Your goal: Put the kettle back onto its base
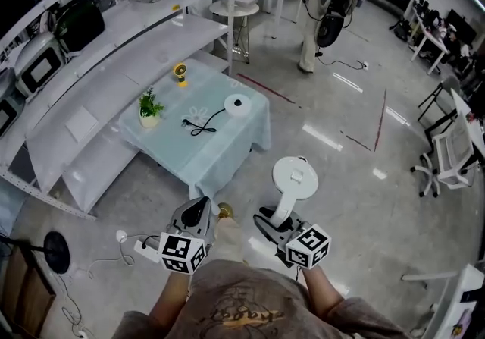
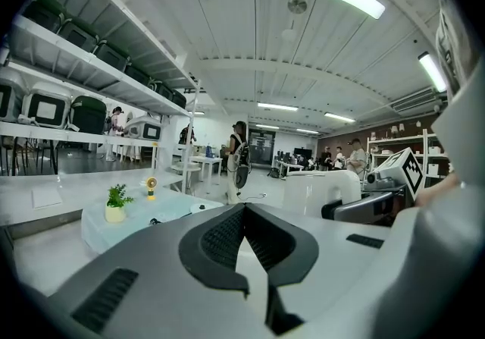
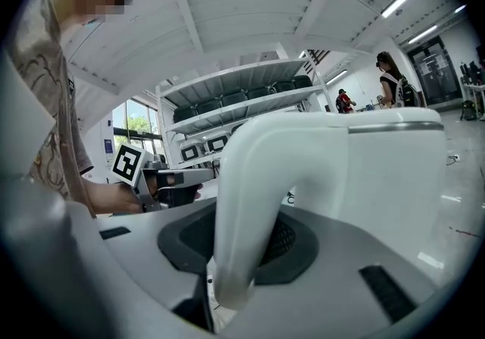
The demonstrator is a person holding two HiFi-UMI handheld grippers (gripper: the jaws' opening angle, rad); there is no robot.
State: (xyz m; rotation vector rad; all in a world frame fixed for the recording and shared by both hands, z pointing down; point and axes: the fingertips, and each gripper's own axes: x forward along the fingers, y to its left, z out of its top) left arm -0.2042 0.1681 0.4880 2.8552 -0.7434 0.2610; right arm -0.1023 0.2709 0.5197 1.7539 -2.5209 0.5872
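- The kettle (image 1: 294, 178) is up in the air over the floor. It is carried out in front of the person and well short of the table (image 1: 227, 149).
- The right gripper (image 1: 270, 219) has it by the handle (image 3: 241, 201). Its jaws are clamped on either side of that white loop, and the grip looks solid from the right gripper view.
- The left gripper (image 1: 198, 210) rides alongside with its jaws together and nothing between them. It is a spare hand for now.
- The target is in sight: the round base (image 1: 237, 104) sits bare near the far right corner of the table. Its black cord (image 1: 201, 127) trails across the cloth towards the little plant (image 1: 150, 108).
- Progress: the pick-up is done and the kettle is in transit, but the main job has not happened yet.
- What is left, as I read it: close the gap to the table, bring the kettle over the base, line it up on the centre and lower it squarely. Then the right jaws can let go of the handle.
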